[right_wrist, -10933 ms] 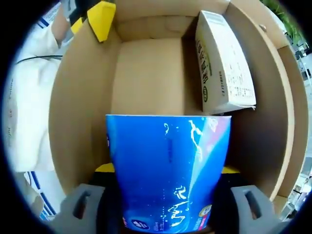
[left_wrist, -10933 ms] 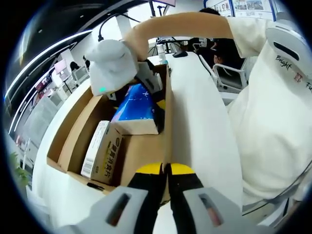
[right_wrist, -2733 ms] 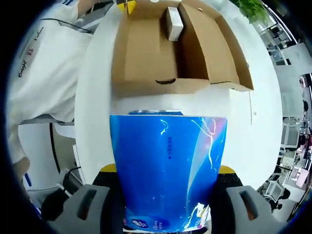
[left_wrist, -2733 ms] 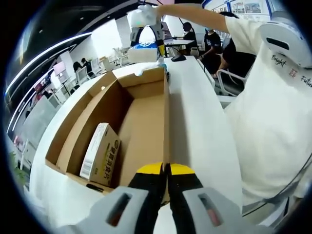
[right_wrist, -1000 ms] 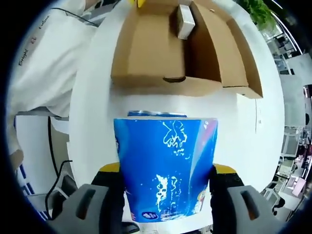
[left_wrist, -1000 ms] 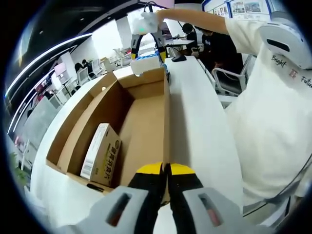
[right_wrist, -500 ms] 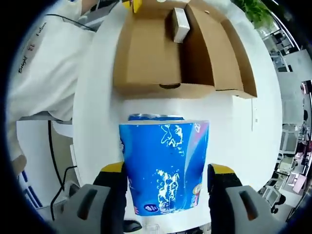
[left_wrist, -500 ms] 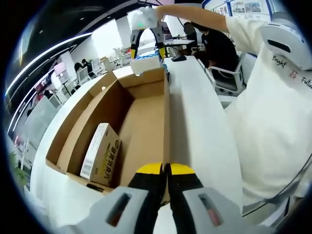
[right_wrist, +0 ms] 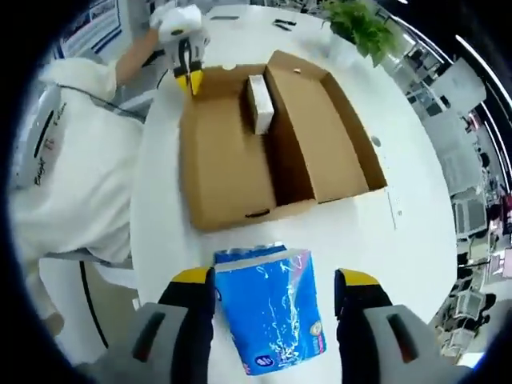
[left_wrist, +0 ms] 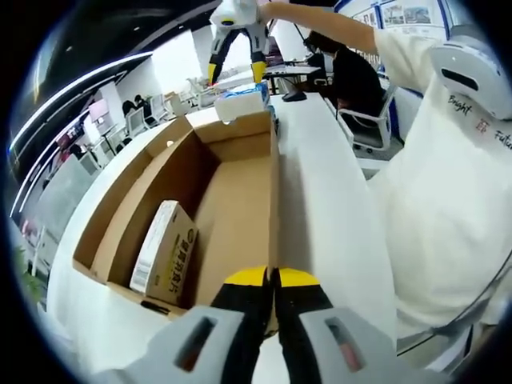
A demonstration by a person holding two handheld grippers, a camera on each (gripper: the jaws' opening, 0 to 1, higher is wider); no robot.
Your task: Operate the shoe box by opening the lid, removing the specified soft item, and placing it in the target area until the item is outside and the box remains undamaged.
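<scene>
Here you work on a smooth white table point(right_wrist: 416, 216) with a rounded edge, in a bright open office; a green plant point(right_wrist: 360, 20) stands at its far side. The brown cardboard box point(right_wrist: 240, 160) lies open on the table, its flat lid folded out beside it, and a small white carton point(right_wrist: 258, 102) lies inside. The blue pack point(right_wrist: 274, 316), soft and glossy plastic with white marks, rests on the table just outside the box, near its short wall. Your right gripper point(right_wrist: 274, 300) hangs above the pack with the yellow-tipped jaws wide apart, one on each side, holding nothing. Your left gripper point(left_wrist: 274, 280) has its jaws pressed together on the thin side wall of the box
</scene>
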